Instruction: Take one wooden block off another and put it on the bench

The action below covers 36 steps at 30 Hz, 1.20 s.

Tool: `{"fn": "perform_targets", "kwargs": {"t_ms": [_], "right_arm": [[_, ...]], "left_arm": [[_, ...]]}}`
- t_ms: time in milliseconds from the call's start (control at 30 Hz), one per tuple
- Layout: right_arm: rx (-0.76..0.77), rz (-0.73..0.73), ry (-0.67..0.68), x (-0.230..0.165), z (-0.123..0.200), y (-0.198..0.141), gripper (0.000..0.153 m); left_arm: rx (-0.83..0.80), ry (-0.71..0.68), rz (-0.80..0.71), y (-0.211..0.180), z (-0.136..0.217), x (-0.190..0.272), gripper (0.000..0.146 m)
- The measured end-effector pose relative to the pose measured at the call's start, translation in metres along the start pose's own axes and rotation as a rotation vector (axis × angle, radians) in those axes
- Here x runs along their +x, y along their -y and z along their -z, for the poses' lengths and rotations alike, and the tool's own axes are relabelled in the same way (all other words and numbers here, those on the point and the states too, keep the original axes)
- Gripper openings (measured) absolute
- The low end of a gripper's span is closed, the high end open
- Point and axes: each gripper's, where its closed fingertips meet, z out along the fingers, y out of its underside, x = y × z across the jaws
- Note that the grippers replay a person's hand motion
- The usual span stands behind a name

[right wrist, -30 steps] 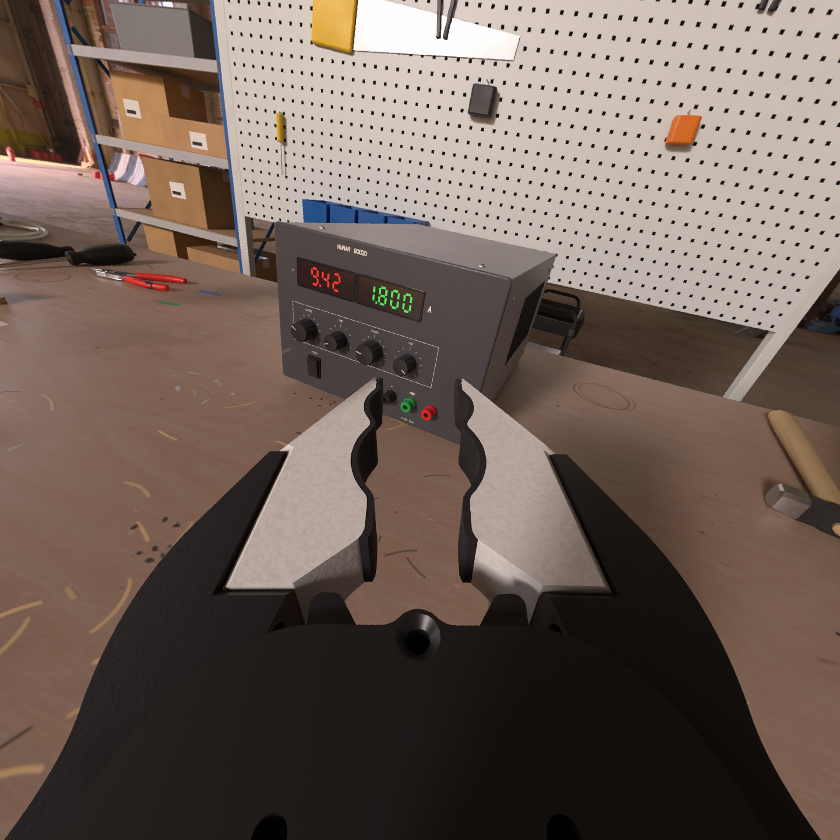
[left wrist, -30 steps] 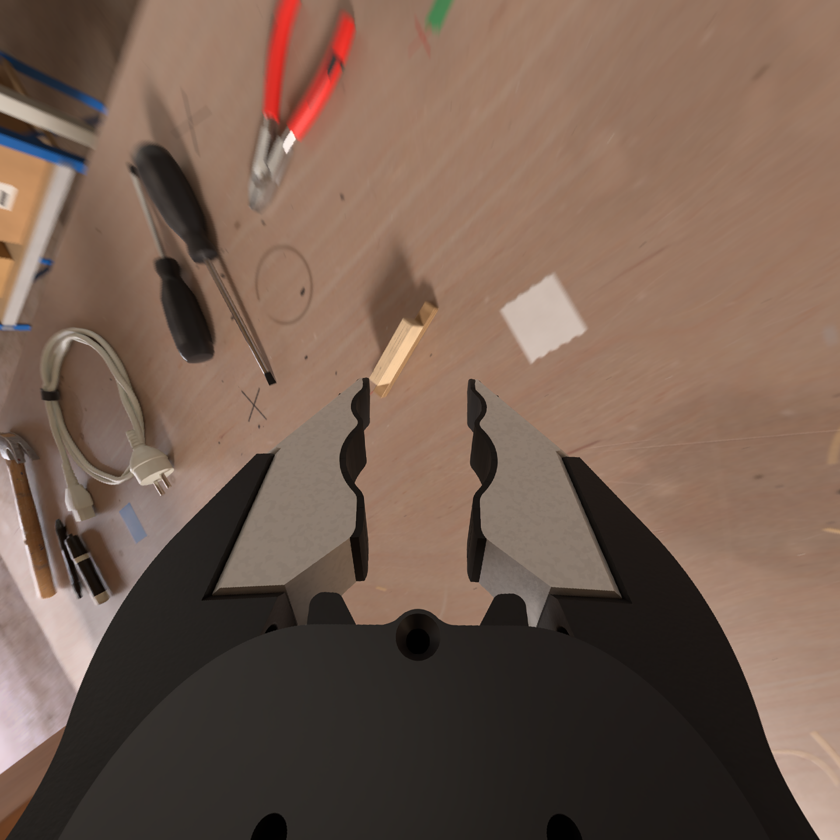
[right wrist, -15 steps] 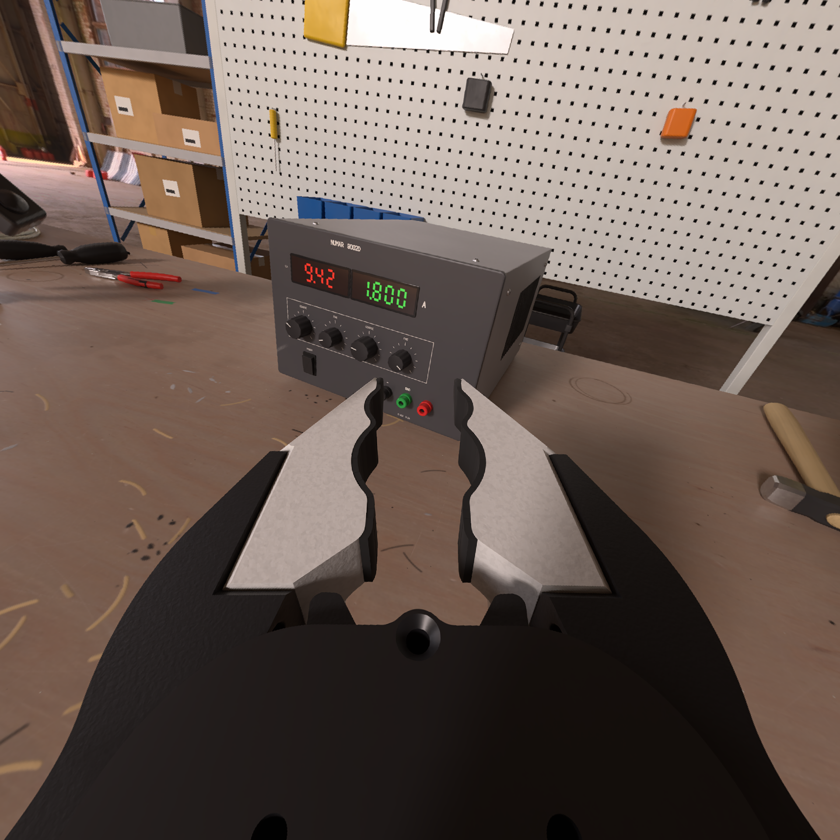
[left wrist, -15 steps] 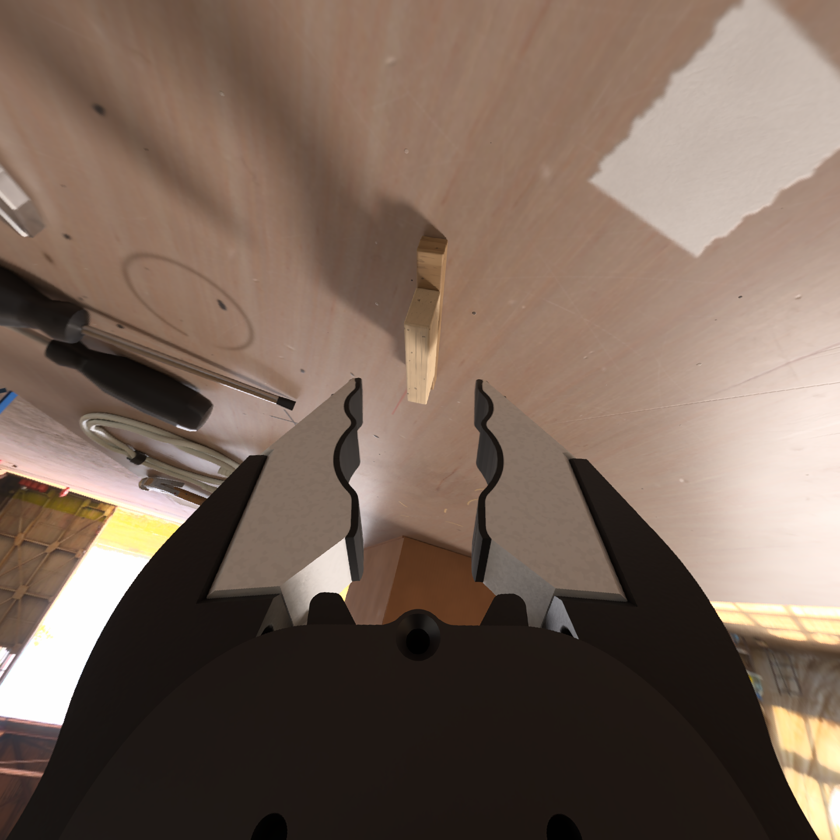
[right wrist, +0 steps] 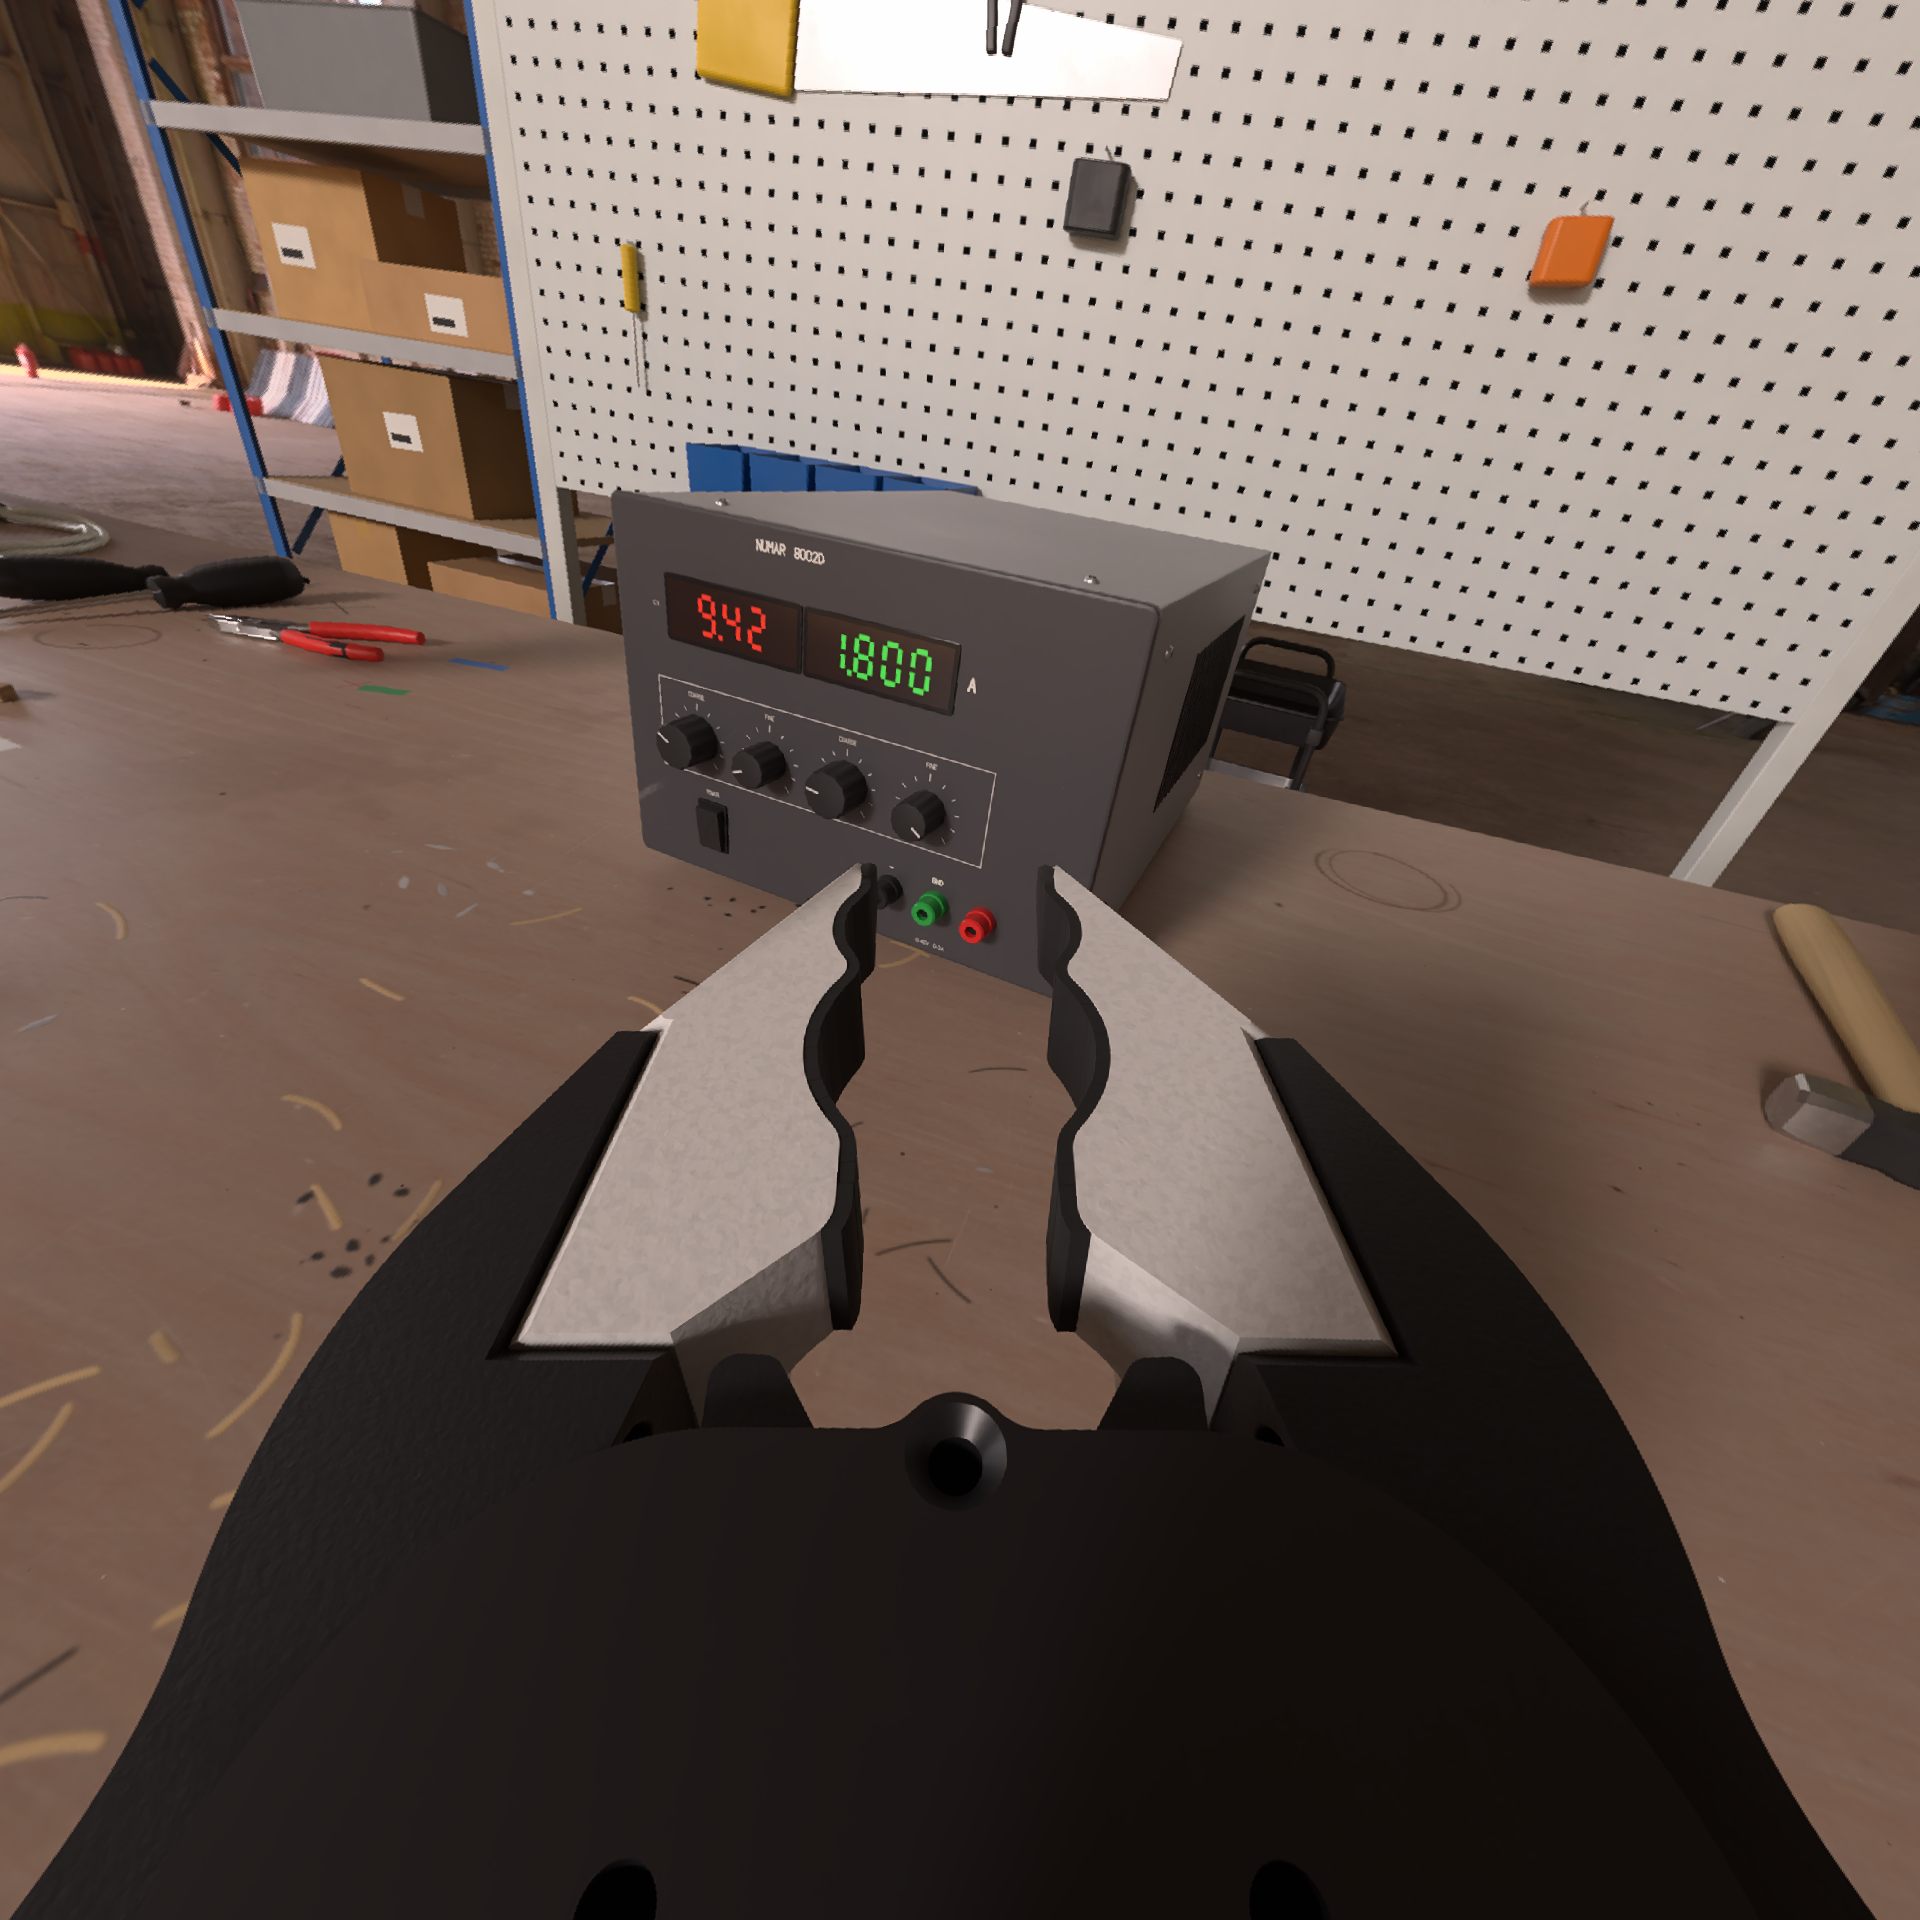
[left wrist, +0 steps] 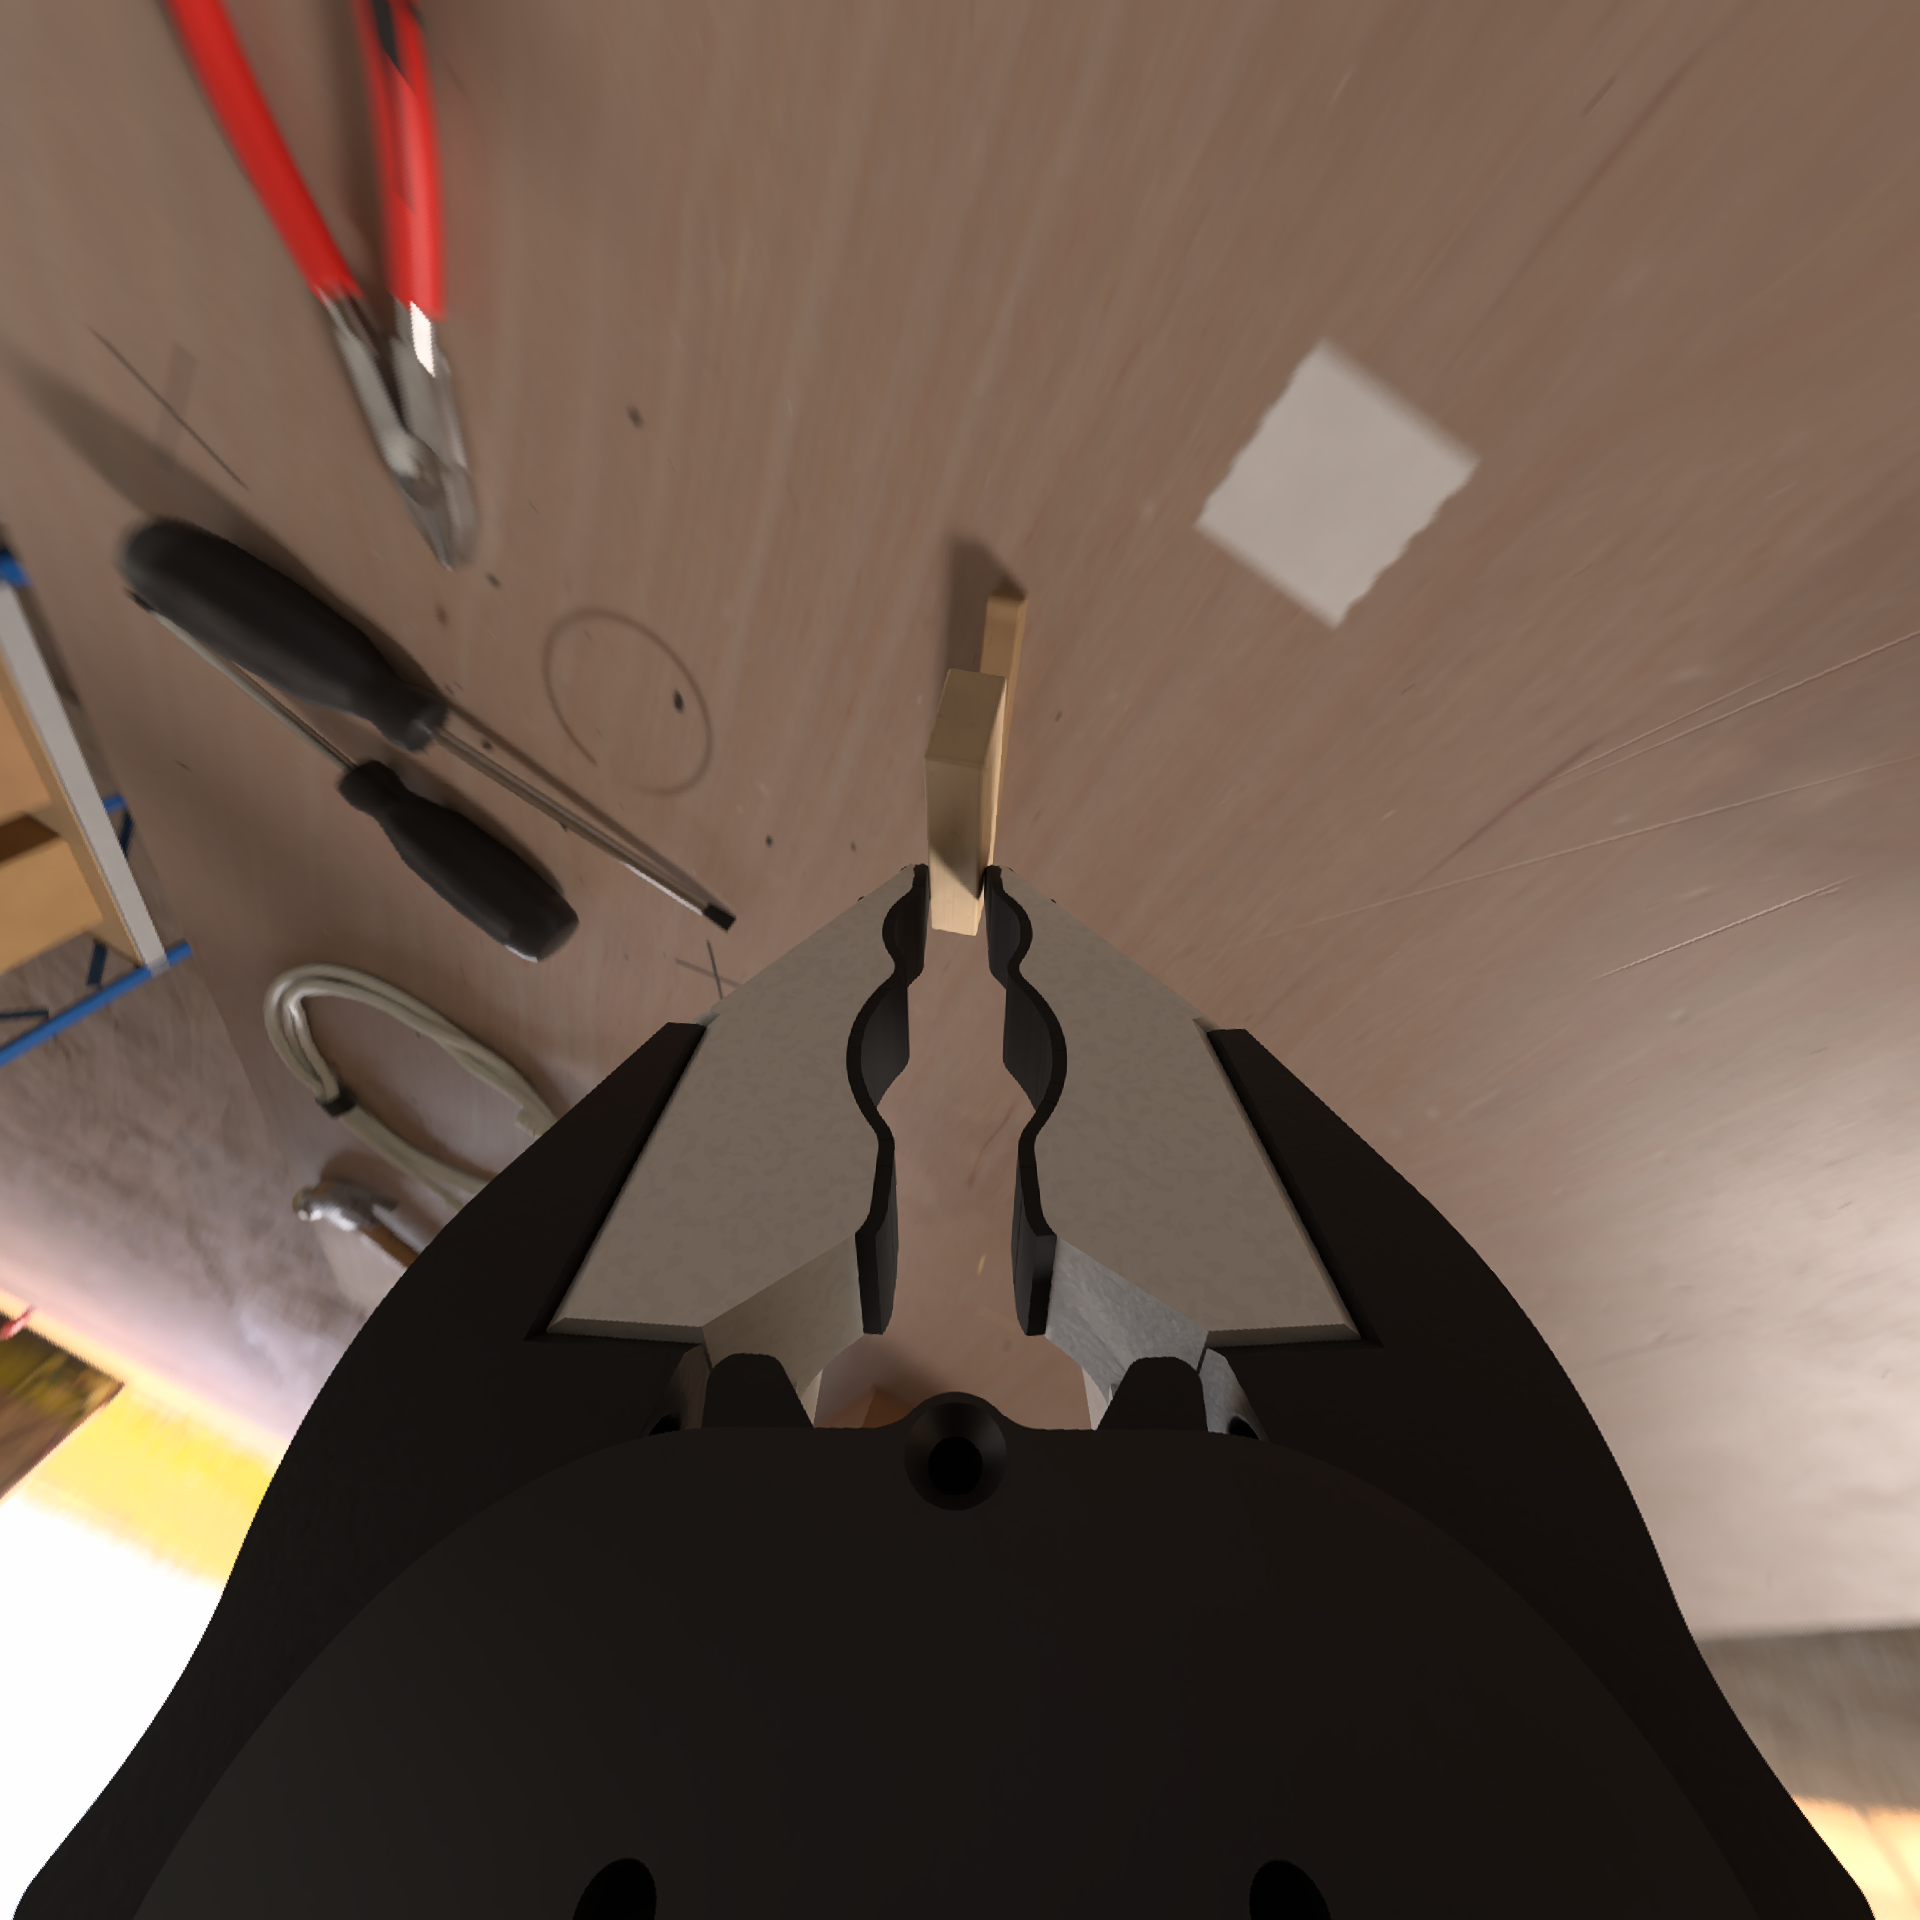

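Observation:
In the left wrist view, my left gripper (left wrist: pixel 954 899) is shut on the near end of a pale wooden block (left wrist: pixel 964 790), pinched between the fingertips. A second wooden block (left wrist: pixel 1004 636) lies just beyond it on the brown bench (left wrist: pixel 1351 935). I cannot tell whether the two blocks touch. In the right wrist view, my right gripper (right wrist: pixel 954 894) is open and empty. It hovers above the bench and faces a grey power supply (right wrist: pixel 1039 582). No block shows in that view.
Left of the blocks lie red pliers (left wrist: pixel 364 260), two black screwdrivers (left wrist: pixel 312 665), a white cable (left wrist: pixel 384 1060) and a hammer head (left wrist: pixel 343 1210). A white paper patch (left wrist: pixel 1335 483) lies to the right. The right wrist view shows a hammer (right wrist: pixel 1849 1049), a pegboard (right wrist: pixel 1351 364) and shelves with boxes (right wrist: pixel 395 312).
My left gripper has closed its fingers onto the nearer block, which stood free between the open fingers before. The left view has swung and pulled back. The right gripper has barely moved.

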Motion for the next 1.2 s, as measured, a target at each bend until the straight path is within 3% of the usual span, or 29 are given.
{"fn": "perform_targets", "kwargs": {"t_ms": [133, 267, 400, 500, 633, 900, 1133, 1200], "right_arm": [[0.016, 0.0, 0.004, -0.001, 0.002, 0.004, 0.031], [0.032, -0.001, 0.01, -0.003, 0.003, 0.008, 0.03], [0.039, 0.012, 0.013, -0.005, 0.005, 0.01, 0.03], [0.04, 0.008, 0.01, -0.004, 0.006, 0.009, 0.03], [0.038, -0.002, 0.008, -0.002, 0.005, 0.007, 0.03], [0.06, -0.009, -0.078, 0.013, 0.008, 0.009, 0.033], [0.032, -0.031, -0.131, 0.024, 0.005, -0.001, 0.034], [0.017, -0.036, -0.137, 0.026, 0.004, -0.005, 0.034]], "left_arm": [[0.348, 0.03, 0.033, 0.04, 0.058, 0.03, 0.01], [0.744, -0.002, -0.016, 0.108, 0.123, 0.105, 0.01], [0.953, -0.08, 0.051, 0.179, 0.141, 0.195, 0.01], [0.958, -0.142, 0.138, 0.22, 0.115, 0.243, 0.01], [0.898, -0.255, 0.252, 0.256, 0.068, 0.272, 0.01], [0.777, -0.323, 0.248, 0.264, 0.039, 0.281, 0.01], [0.755, -0.275, 0.2, 0.26, 0.034, 0.286, 0.068], [0.767, -0.293, 0.194, 0.256, 0.039, 0.288, 0.078]]}}
